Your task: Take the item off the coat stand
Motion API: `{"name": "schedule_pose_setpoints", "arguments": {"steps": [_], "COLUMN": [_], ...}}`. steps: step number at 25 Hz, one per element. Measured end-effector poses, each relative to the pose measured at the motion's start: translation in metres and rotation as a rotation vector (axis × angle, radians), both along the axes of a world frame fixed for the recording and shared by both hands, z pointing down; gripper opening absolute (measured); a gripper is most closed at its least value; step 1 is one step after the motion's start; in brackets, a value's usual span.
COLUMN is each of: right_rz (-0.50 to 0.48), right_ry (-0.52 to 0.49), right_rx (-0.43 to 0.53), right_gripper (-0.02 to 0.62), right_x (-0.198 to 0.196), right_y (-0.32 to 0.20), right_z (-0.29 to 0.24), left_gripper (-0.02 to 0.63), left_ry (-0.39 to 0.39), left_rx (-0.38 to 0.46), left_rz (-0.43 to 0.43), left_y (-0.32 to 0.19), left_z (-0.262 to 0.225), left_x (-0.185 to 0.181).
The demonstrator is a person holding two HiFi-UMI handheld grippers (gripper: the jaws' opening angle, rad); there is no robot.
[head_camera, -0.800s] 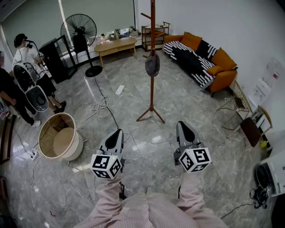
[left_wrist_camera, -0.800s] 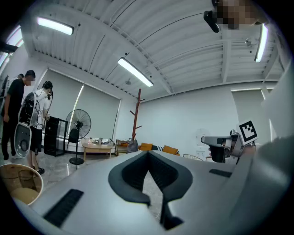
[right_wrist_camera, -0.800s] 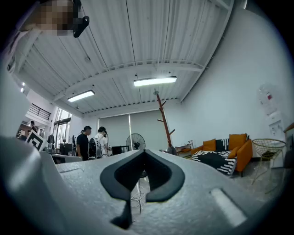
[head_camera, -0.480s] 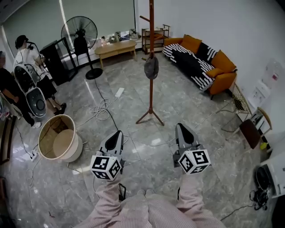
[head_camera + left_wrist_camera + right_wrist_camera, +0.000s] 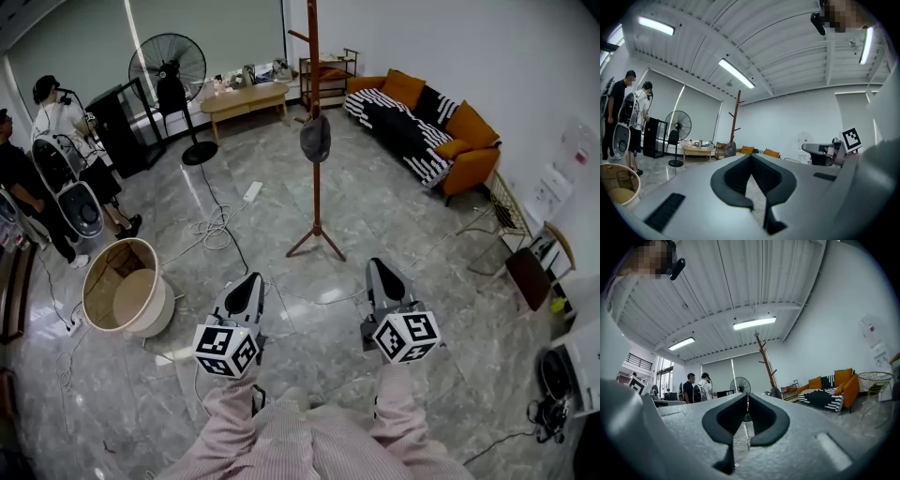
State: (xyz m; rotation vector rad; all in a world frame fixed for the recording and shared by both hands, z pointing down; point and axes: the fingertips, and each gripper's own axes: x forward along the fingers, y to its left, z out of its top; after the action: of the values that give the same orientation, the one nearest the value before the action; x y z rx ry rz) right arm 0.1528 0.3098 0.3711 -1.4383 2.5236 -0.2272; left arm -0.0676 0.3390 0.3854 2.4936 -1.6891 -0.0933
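Head view, from the left: two people (image 5: 42, 122) stand by the far wall, and a round tub (image 5: 127, 289) sits on the grey floor (image 5: 394, 216) nearer in. A standing fan (image 5: 176, 75) is behind it. The left gripper (image 5: 249, 284) is held low over the floor, its jaws closed tip to tip with nothing between them. A low wooden desk (image 5: 246, 96) stands at the back. The coat stand (image 5: 315, 202) stands upright mid-room, well apart from both grippers, and a dark grey hat (image 5: 315, 139) hangs on its pole. The right gripper (image 5: 382, 272) also has its jaws closed and empty. An orange sofa (image 5: 422, 127) lines the right wall.
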Motion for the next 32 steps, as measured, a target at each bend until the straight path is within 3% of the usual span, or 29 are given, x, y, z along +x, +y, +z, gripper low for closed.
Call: {"name": "schedule_pose_setpoints", "arguments": {"steps": [12,32], "right_rz": [0.007,0.024], "right_ry": [-0.003,-0.015], "right_rx": [-0.035,-0.078], "right_gripper": [0.048,0.141], "right_x": [0.002,-0.046], "right_y": [-0.051,-0.249], "right_z": [0.013,0.028], "left_gripper": [0.002,0.002], "left_ry": [-0.003,0.026], "left_rx": [-0.036,-0.048], "left_rz": [-0.002,0.043], "left_y": [-0.045,-0.250], "left_z": [0.011,0.019], "left_x": [0.000,-0.039]}}
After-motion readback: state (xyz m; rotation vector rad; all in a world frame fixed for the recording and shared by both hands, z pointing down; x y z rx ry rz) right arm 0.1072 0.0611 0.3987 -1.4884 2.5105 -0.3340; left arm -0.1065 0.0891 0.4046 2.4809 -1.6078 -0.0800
